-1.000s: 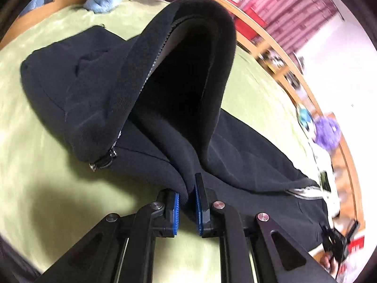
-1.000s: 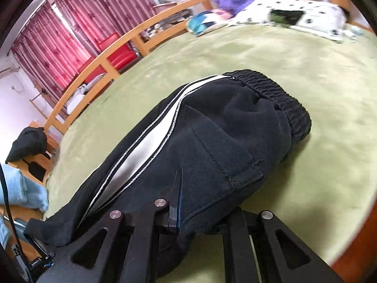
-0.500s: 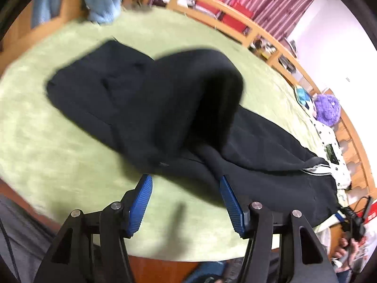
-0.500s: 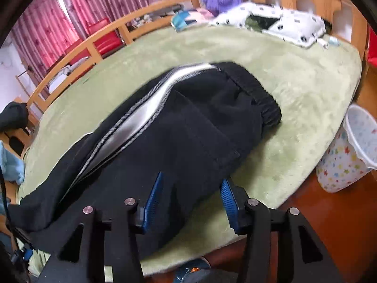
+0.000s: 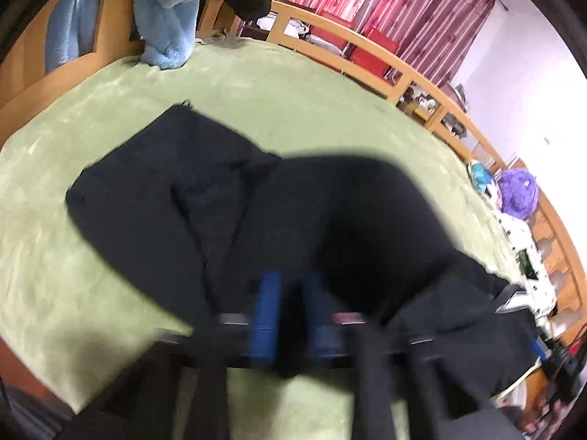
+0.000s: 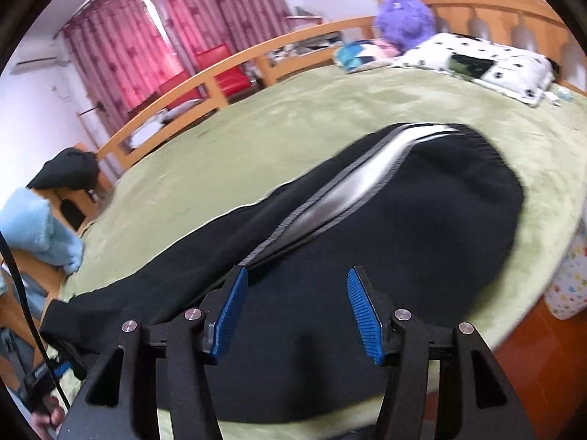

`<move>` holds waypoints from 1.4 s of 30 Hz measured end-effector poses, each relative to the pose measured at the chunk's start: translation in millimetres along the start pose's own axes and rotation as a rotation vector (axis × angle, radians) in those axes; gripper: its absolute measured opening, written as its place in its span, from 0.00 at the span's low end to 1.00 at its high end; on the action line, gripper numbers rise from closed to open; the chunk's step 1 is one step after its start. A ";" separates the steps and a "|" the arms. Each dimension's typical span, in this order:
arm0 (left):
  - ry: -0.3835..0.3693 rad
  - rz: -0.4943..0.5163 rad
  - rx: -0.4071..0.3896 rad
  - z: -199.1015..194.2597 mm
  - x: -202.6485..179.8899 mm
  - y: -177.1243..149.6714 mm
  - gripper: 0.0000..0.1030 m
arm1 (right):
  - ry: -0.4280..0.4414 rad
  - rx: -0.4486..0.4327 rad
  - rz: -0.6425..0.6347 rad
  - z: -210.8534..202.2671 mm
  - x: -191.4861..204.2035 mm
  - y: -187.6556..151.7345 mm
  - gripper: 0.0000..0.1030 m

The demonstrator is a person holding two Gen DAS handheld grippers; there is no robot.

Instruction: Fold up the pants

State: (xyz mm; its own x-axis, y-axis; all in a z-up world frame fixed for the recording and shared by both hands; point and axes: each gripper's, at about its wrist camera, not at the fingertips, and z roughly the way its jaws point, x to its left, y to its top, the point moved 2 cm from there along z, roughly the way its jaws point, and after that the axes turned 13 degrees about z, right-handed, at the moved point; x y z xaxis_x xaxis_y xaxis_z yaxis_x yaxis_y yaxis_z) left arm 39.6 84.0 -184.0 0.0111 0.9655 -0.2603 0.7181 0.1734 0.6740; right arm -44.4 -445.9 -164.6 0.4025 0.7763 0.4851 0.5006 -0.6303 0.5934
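On the green blanket of a wooden-railed bed, black pants lie spread across the middle, partly doubled over on themselves.

Left wrist view, heavily motion-blurred: the left gripper sits at the blanket's near edge. Its jaws have just been closing, and the two blue pads are now clenched close together with a strip of dark cloth between them, which appears to be a pinched fold of the pants. A hump of black fabric rises directly beyond the pads. Only this view shows the flat leg end of the pants, reaching towards the blanket's far left. A light blue fleece hangs at the blanket's far edge, with pink curtains beyond the blanket's far side.

Right wrist view, sharper: the right gripper hovers over the pants near the blanket's near edge. Its jaws have just been opening. The blue pads stand well apart and released, with black cloth beneath them but nothing pressed between them. Only this view shows the white side stripe running along the pants up to the gathered waistband, which lies towards the blanket's right side. A spotted pillow and a purple plush toy rest at the blanket's far right end. A star-patterned bin stands off the blanket's right edge, on the floor.
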 end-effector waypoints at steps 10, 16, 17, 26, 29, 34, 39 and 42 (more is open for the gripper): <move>-0.042 0.110 -0.059 -17.3 -17.0 46.8 0.18 | 0.083 0.081 -0.158 47.9 69.4 -32.1 0.54; 0.002 0.190 -0.033 -33.8 -29.6 -4.0 0.47 | 0.066 0.132 -0.173 63.3 66.5 -38.4 0.54; 0.016 0.190 -0.021 -34.7 -30.4 -9.2 0.47 | 0.066 0.139 -0.158 64.4 63.9 -37.9 0.54; 0.094 0.170 -0.013 -24.7 -32.9 -48.0 0.47 | 0.093 0.145 -0.143 57.4 61.5 -46.0 0.55; 0.152 0.256 0.019 -11.3 -47.4 -47.9 0.47 | 0.097 0.147 -0.156 54.0 63.8 -50.2 0.55; 0.166 0.270 0.029 -10.1 -50.5 -27.3 0.07 | 0.110 0.138 -0.158 45.0 64.3 -53.5 0.55; 0.171 0.210 -0.099 -29.2 -37.1 22.5 0.07 | 0.111 0.116 -0.151 35.2 59.2 -53.1 0.55; 0.223 0.230 -0.177 -32.9 -38.0 63.0 0.07 | 0.106 0.114 -0.134 32.8 55.2 -53.1 0.55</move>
State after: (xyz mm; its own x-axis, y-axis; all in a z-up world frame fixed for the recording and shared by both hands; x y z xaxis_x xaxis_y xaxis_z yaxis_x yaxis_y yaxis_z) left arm 61.5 64.7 -108.9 -0.0075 0.9984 0.0564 0.5830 -0.0415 0.8114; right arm -23.6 -369.4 -190.5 0.2466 0.8444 0.4755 0.6302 -0.5125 0.5833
